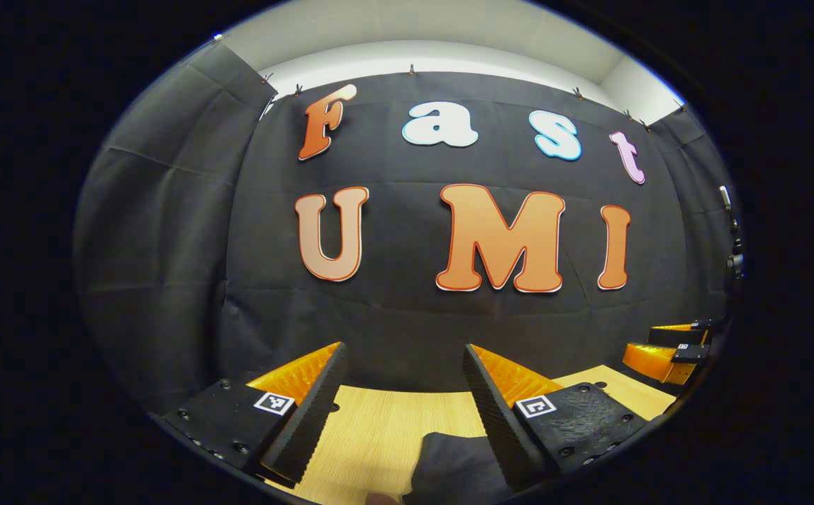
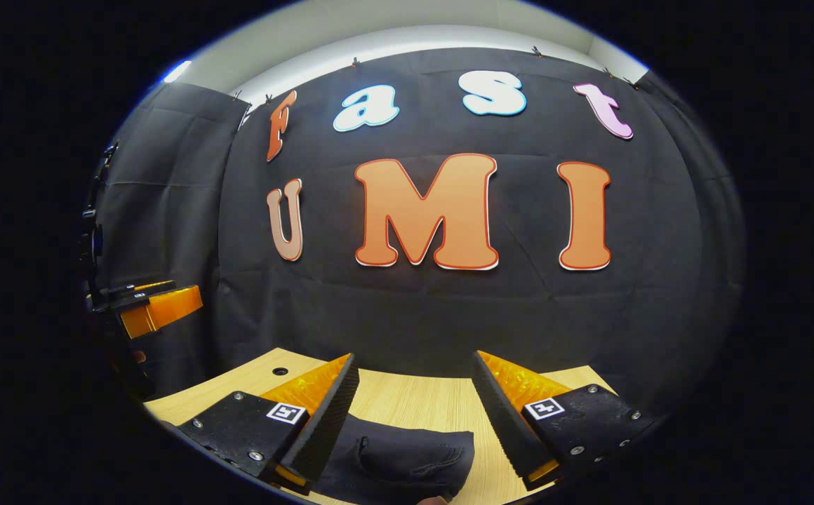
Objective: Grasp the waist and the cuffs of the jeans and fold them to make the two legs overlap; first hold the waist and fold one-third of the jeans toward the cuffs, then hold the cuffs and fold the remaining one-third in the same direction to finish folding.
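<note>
Left gripper view: the left claw [image 1: 403,393] hangs above the wooden table [image 1: 379,421], its 2 fingers spread wide with nothing between them. A dark corner of the jeans [image 1: 452,459] lies flat on the table at the bottom edge, just inside the right-hand finger. The right claw [image 1: 674,344] shows at the far right, above the table edge.

Right gripper view: the right claw [image 2: 414,400] is likewise spread and empty. The jeans [image 2: 400,456] lie beneath it as a compact dark bundle, their long axis crosswise to the fingers; which end is the waist cannot be told. The left claw [image 2: 158,305] appears at the left.
</note>
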`<action>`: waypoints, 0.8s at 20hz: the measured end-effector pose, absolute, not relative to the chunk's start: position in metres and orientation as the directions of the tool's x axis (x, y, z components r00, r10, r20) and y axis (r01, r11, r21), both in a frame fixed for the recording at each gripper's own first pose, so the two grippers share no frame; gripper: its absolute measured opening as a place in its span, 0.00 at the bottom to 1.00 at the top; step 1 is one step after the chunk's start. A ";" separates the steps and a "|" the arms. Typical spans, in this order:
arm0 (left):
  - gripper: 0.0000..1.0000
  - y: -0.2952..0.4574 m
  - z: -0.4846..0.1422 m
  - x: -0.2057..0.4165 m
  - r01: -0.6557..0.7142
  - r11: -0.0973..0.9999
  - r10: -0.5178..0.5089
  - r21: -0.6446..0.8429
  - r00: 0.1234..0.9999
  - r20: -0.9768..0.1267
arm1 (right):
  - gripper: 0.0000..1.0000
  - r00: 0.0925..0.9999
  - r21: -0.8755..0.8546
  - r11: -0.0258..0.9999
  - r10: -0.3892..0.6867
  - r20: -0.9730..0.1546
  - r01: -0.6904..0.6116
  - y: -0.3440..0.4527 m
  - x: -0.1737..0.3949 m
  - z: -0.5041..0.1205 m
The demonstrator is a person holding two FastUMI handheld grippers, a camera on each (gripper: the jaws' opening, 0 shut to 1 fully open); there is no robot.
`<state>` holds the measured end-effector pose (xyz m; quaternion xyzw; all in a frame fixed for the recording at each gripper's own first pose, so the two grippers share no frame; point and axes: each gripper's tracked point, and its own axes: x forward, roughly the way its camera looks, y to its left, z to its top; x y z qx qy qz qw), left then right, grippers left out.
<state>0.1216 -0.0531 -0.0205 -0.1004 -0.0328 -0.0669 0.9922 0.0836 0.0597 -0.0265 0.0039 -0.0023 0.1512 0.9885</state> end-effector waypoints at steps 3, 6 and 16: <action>0.99 -0.050 -0.019 0.124 0.135 0.975 -0.121 -0.179 0.989 0.082 | 0.98 0.954 0.001 0.954 0.300 -0.014 -0.300 0.062 0.084 -0.034; 0.96 -0.048 -0.017 0.121 0.135 0.979 -0.121 -0.152 0.988 0.093 | 0.98 0.952 0.002 0.952 0.305 -0.025 -0.305 0.063 0.082 -0.037; 0.96 -0.047 -0.010 0.109 0.163 0.976 -0.145 -0.147 0.982 0.124 | 0.98 0.956 -0.019 0.956 0.294 -0.005 -0.294 0.057 0.078 -0.031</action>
